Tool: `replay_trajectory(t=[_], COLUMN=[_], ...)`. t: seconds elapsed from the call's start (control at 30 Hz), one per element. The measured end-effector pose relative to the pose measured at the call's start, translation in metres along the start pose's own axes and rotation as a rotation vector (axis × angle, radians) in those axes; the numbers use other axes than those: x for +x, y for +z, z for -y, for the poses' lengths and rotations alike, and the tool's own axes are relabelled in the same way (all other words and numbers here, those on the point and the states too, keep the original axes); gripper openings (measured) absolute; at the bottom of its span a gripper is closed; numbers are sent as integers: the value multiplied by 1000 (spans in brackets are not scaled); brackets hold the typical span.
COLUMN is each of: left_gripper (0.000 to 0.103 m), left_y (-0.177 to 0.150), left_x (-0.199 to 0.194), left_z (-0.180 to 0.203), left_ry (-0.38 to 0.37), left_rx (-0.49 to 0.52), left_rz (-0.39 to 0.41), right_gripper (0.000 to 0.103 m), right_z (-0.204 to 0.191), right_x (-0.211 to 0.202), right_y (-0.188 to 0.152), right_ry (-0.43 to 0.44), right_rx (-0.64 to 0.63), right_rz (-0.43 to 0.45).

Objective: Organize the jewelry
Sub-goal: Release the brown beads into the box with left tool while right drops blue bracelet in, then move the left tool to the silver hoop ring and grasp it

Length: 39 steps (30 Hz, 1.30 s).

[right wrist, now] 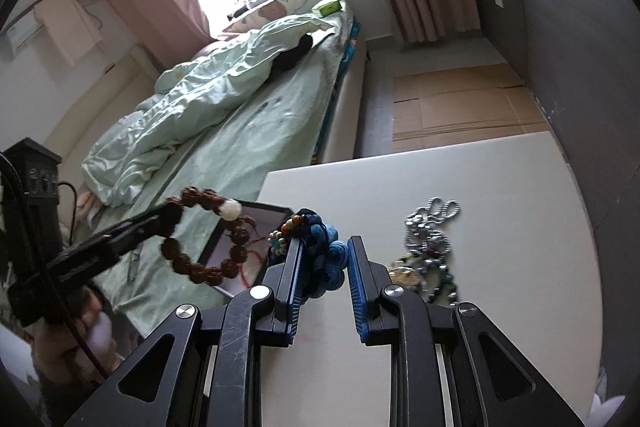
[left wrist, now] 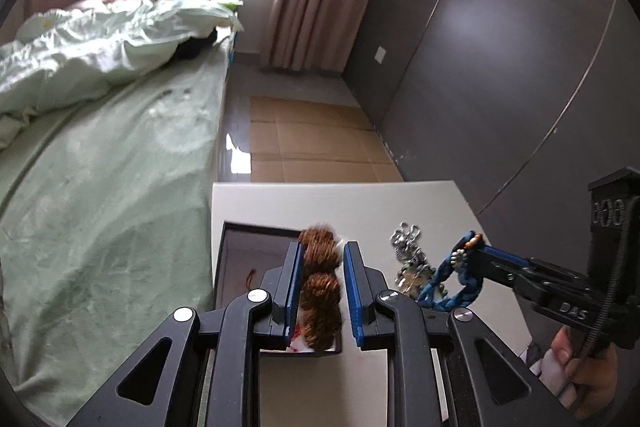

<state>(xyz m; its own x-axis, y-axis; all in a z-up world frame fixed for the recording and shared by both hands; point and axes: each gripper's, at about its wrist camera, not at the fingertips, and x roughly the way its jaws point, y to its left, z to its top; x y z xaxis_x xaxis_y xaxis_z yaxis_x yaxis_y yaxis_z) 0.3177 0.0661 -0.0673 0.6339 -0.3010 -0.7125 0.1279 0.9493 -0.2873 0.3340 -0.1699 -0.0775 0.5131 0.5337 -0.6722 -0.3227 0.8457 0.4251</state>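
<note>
The left gripper (left wrist: 322, 287) clamps a brown bead bracelet (right wrist: 200, 239) above the open box (right wrist: 256, 227), and the right gripper (right wrist: 324, 279) grips a blue braided bracelet (left wrist: 448, 279) over the white table (right wrist: 500, 187). Both bracelets hang in the air. The box looks nearly empty and a silver chain (right wrist: 432, 231) lies on the table beside other pieces, so most sorting seems left.

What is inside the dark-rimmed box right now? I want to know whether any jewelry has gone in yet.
The box shows a pale lining and a thin red cord; no bracelet lies in the visible part. The brown bead bracelet, held above it, hides the rest.
</note>
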Motion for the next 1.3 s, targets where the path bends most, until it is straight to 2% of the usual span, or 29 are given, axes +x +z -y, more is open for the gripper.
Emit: replay_trajectory(t=[0.03,0.1,0.13,0.23,0.57,0.63,0.67,0.7,0.73,0.77,0.93,1.03,1.23,1.3], left_gripper=[29,57,60,62,62,65,73,79,81,83,83,84,93,94], left_y=[-1,-2,-3,-5,-8,-8,-9,-9,-9,-10,-11,-10,-9,-9], left_x=[4,7,4,-7,-31,-34,-35,-36,-37,-38,-34,-31,-23,-19], left_z=[-5,-15,-18,-27,-57,-58,-59,-59,-58,-57,-48,-38,-13,-3], left_ry=[0,13,18,36,71,73,75,75,74,73,65,59,31,20], left_rx=[-13,-36,-41,-49,-79,-81,-81,-78,-75,-72,-52,-31,3,14], left_rz=[-23,-40,-25,8,27,32,35,40,44,50,51,55,56,52], right_gripper=[23,23,23,23,23,25,27,39,54,58,60,77,88,96], right_z=[-4,-11,-15,-26,-57,-62,-63,-63,-62,-62,-46,-30,-3,3], right_x=[2,6,8,17,52,59,63,69,76,80,64,41,3,-8], right_y=[0,0,0,2,5,7,8,8,8,7,-6,-13,-19,-20], right_ry=[3,13,21,36,88,102,105,105,97,86,42,7,-57,-70], right_rx=[-2,-9,-10,-17,-28,-28,-26,-20,-8,-1,25,46,93,103], right_rz=[-2,-6,-10,-21,-61,-65,-69,-87,-117,-128,-107,-57,17,39])
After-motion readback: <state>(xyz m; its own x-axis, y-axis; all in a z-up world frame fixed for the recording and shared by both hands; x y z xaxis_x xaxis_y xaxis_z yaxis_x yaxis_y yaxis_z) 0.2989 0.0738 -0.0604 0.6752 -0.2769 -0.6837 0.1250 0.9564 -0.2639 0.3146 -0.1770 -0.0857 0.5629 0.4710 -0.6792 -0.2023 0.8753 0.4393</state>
